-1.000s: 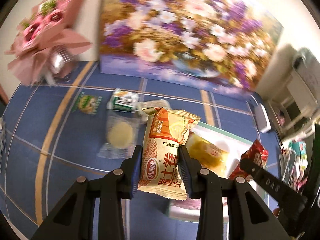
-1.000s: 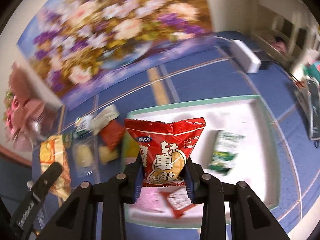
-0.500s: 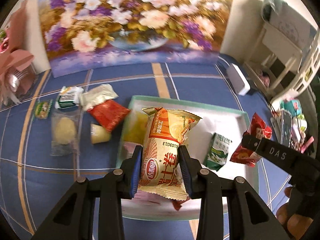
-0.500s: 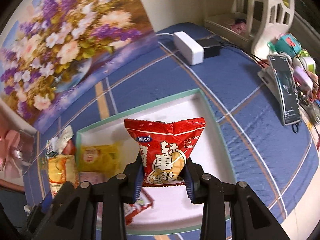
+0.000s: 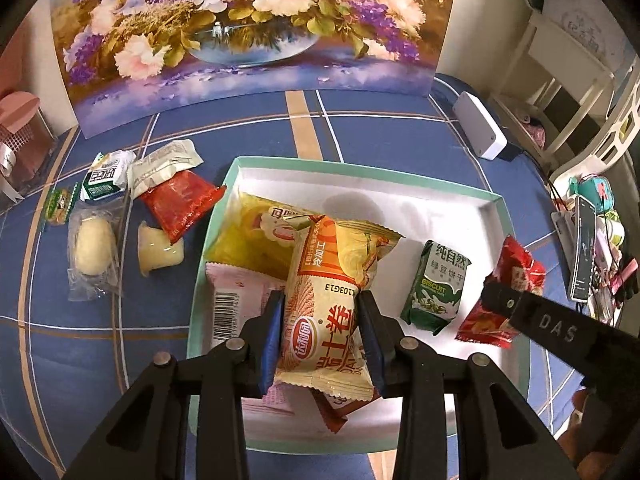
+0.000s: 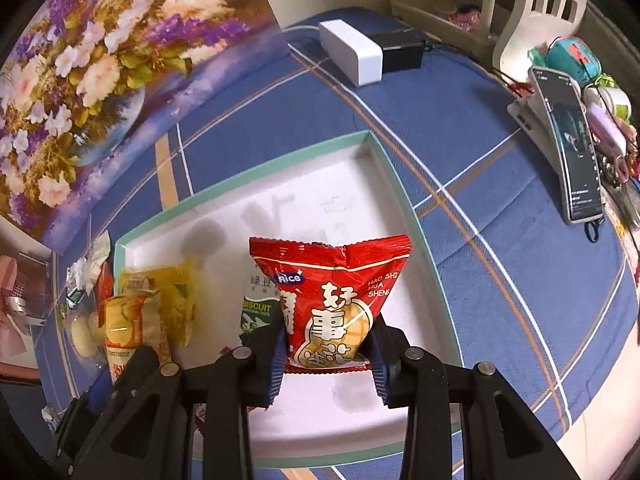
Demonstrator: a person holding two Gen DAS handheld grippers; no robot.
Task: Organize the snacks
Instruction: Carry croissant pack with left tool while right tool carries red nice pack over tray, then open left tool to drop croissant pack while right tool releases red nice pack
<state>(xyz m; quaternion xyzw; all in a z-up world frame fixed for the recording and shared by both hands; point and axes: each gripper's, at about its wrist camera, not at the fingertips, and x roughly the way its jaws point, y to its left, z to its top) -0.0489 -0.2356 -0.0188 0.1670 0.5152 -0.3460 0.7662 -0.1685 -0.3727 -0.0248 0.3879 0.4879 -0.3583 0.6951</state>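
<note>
A home room: flower painting [image 5: 248, 20], plaid tablecloth [image 6: 460, 128], white shelf [image 5: 560, 60].

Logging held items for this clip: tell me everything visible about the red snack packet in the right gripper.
The glossy red plastic snack packet carries white Chinese characters, a blue "Rice" badge, the words "HAO SHI HUA SHENG" and a peanut picture. It is puffed, sealed, with a crimped top edge, and upright. The right gripper is shut on its lower half, blue-padded fingers pressing both sides. It hangs above the white, green-rimmed tray, touching nothing else.
</note>
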